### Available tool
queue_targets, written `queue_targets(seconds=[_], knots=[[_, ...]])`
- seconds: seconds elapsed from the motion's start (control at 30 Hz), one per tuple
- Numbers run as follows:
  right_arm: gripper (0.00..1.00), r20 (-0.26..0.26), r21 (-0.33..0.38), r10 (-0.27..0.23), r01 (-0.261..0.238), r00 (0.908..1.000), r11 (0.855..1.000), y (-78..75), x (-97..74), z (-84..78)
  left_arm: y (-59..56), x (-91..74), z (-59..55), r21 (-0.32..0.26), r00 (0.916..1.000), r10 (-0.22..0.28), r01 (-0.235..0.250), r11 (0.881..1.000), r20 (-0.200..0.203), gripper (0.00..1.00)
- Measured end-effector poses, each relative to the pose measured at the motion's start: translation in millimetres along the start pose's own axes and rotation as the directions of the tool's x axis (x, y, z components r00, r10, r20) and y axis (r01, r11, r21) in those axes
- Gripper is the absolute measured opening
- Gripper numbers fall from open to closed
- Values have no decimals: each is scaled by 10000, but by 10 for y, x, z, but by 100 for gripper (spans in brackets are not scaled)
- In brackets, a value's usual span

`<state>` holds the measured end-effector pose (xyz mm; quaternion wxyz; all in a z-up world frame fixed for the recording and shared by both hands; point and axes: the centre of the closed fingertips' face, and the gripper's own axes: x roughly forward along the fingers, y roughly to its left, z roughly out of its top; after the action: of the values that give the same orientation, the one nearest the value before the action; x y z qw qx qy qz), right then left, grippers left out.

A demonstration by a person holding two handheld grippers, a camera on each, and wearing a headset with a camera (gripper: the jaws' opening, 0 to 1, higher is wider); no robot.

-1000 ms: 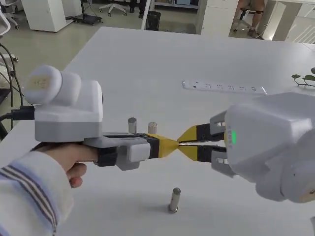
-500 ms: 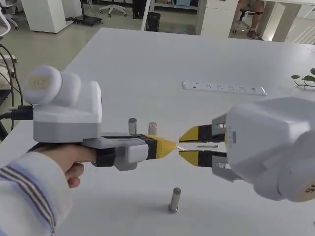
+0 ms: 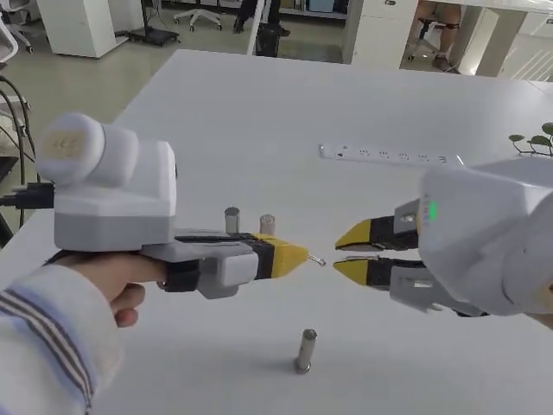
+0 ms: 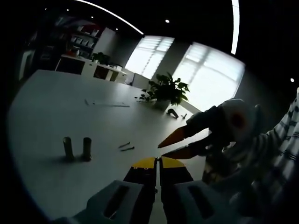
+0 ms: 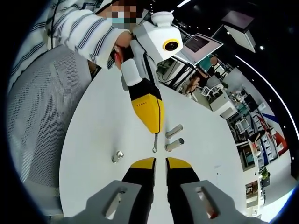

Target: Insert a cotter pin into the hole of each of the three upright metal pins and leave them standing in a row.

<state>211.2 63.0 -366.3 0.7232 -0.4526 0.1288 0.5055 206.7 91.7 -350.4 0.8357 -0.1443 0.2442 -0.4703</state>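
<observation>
Cotter pin [image 3: 318,258] is sticking out of the tip of the left gripper [image 3: 302,253], whose jaws are pressing flat together on one end of it. The free end, which shows a small curl, is hanging in the air above the table [image 3: 259,112]. We are holding the right gripper [image 3: 338,255] just beside that free end without touching it, its jaws parted a little and gripping nothing.

Two metal pins [image 3: 232,220] are standing side by side beyond the left gripper. The third metal pin [image 3: 304,350] is standing alone nearer to us, well apart from the pair. In the left gripper view, spare cotter pins [image 4: 125,147] are lying on the table near the pair.

We are judging that we are at the start of an insertion, with the cotter pin in hand and none of the three uprights looking fitted yet. Their holes are too small for us to make out.

The next move is calling for us to carry the cotter pin to one upright and line its free end up level with the cross hole. The right gripper should be steadying that upright so the push is not tipping it over. The lone upright is also going to need bringing into line with the other two.
</observation>
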Motion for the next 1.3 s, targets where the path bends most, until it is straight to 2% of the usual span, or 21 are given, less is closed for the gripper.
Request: queue_targets(seconds=[0.07,0.13,0.2,0.23,0.3,0.4,0.5,0.63,0.7,0.73,0.87,0.97,1.07,1.3], knots=[[4,110,642,177,-184,9998,9978,38,10,-2,-9,-7,3,152,10000,-45,45,9999,14,0],[5,199,1387,514,-536,9985,9889,100,26,-8,-28,-14,7,312,9999,-128,126,9994,45,0],[5,484,1724,914,-984,9946,9801,163,32,11,-50,-22,17,453,9997,-214,210,9988,88,0],[5,468,2011,993,-1067,9940,9737,179,30,-3,-59,-25,21,492,9996,-252,246,9985,107,0],[7,743,2432,1148,-1296,9906,9613,199,29,15,-85,-34,36,532,9992,-362,352,9980,182,0],[6,1298,3150,1342,-1692,9824,9339,211,1,64,-116,-49,51,802,9986,-460,438,9958,249,0],[9,1485,3423,1475,-1907,9779,9200,207,-16,58,-142,-62,57,1089,9981,-552,518,9927,288,0],[14,1744,3419,1739,-2252,9692,9123,243,-47,60,-156,-70,43,1553,9979,-608,565,9862,228,0],[13,1994,3707,1854,-2492,9622,8947,266,-66,88,-165,-73,32,1895,9978,-636,590,9801,186,0],[13,2183,3930,1923,-2666,9567,8800,280,-77,107,-169,-70,27,1937,9978,-646,601,9792,174,0],[13,2550,4369,1957,-2934,9469,8503,280,-99,136,-187,-62,32,2084,9966,-785,713,9754,267,0],[17,2824,4579,2198,-3326,9338,8244,326,-116,176,-218,-63,37,2413,9953,-921,819,9670,312,0],[21,2897,4554,2319,-3469,9286,8199,357,-116,195,-244,-62,35,2769,9940,-1050,927,9564,300,0],[13,3243,4726,2302,-3680,9175,8008,373,-107,246,-309,-73,24,3283,9900,-1386,1225,9366,261,0]])
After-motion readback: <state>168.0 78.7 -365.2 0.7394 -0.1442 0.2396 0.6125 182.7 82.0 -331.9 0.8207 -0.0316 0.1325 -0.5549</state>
